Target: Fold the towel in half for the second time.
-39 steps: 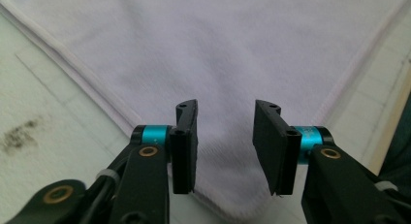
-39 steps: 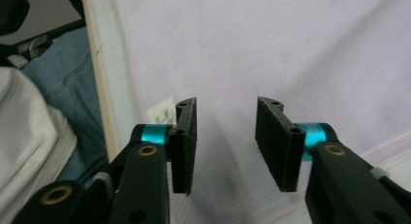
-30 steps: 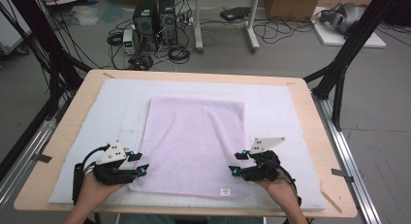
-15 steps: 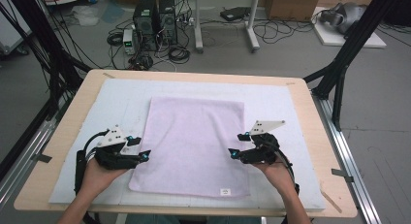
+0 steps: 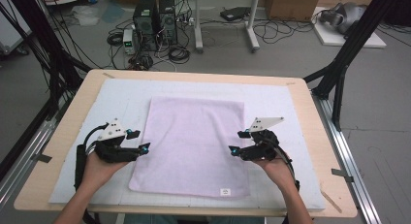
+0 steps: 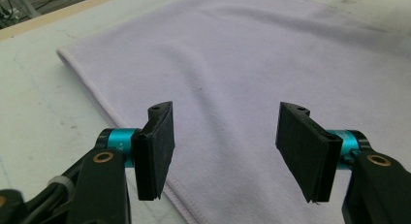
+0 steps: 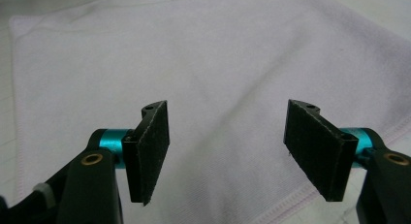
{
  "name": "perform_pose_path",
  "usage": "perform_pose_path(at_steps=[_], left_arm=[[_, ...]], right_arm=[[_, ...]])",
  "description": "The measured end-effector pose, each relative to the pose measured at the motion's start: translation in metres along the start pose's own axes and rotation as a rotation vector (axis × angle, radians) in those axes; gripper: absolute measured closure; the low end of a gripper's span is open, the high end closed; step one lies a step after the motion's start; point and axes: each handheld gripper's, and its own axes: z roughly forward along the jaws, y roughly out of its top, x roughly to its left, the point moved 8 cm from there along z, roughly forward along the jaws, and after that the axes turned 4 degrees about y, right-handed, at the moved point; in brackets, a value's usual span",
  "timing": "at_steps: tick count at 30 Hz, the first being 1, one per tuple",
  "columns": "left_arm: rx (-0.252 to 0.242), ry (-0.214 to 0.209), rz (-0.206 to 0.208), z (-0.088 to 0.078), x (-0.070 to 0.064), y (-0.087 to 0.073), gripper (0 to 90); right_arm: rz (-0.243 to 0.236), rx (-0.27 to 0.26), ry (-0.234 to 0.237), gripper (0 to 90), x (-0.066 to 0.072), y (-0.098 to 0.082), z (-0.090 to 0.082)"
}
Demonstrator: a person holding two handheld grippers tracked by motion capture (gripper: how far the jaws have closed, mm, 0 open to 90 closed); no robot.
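A pale lilac towel (image 5: 194,146) lies flat on the white mat (image 5: 72,185) that covers the wooden table (image 5: 48,136), its long sides running away from the person and a small label near the front right corner. A second ago both grippers sat low at the front corners of the cloth; now they stand further up its long sides, the left gripper (image 5: 143,149) just off the left hem and the right gripper (image 5: 233,149) over the right hem. Both sets of jaws have just been opening, and they now stand wide apart with nothing between them: in the left gripper view the left gripper (image 6: 225,151) shows bare pads above the hem, and in the right gripper view the right gripper (image 7: 228,151) shows the same. The towel appears unchanged in outline, though at this angle small shifts in the front edge are hard to judge. My reading is that a placing or smoothing step has ended and the hands are lining up for a fresh grasp mid-edge, probably to fold the cloth.
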Motion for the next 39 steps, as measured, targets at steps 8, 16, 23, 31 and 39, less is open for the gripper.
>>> perform_pose_path(at_steps=[8,16,23,31,39], left_arm=[[-0.007,0.038,0.009,0.010,0.020,0.027,39.7],[0.022,0.132,-0.073,0.044,0.063,0.033,44.7],[0.113,0.168,-0.100,0.074,0.079,0.010,45.6],[0.205,0.165,-0.107,0.095,0.088,-0.011,50.2],[0.228,0.157,-0.176,0.105,0.095,-0.021,52.6]], right_arm=[[0.001,0.024,-0.045,32.4,-0.028,0.017,-0.004],[0.048,0.025,-0.115,33.6,-0.075,0.029,0.002],[0.131,0.071,-0.168,38.1,-0.103,0.011,0.025],[0.162,0.124,-0.209,42.4,-0.119,-0.003,0.043],[0.230,0.142,-0.229,43.9,-0.130,-0.019,0.050]])
